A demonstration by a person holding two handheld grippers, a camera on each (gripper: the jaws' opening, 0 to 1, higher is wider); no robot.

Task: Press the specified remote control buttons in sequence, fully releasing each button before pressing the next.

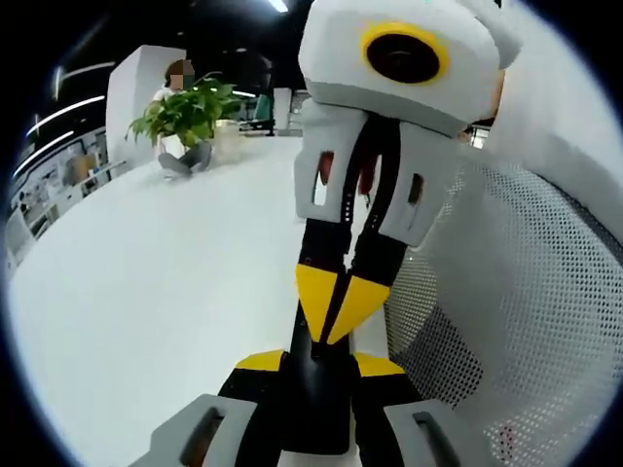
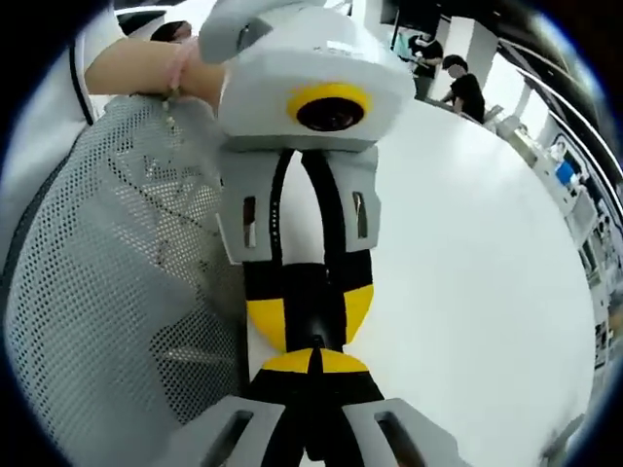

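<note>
Black remote (image 1: 316,389) sits pinched between both yellow-tipped claws, left claw (image 1: 316,365) and right claw (image 2: 313,362), tip to tip.

Two claws, one black remote, one surface

I count two claws, my left one (image 1: 313,375) and my right one (image 1: 336,304), meeting tip to tip over a single black remote (image 1: 316,409). One white surface (image 1: 146,292) lies beneath. One potted plant (image 1: 187,115) stands on it. From my right claw's view, two people (image 2: 465,89) are bent at the far edge.
</note>
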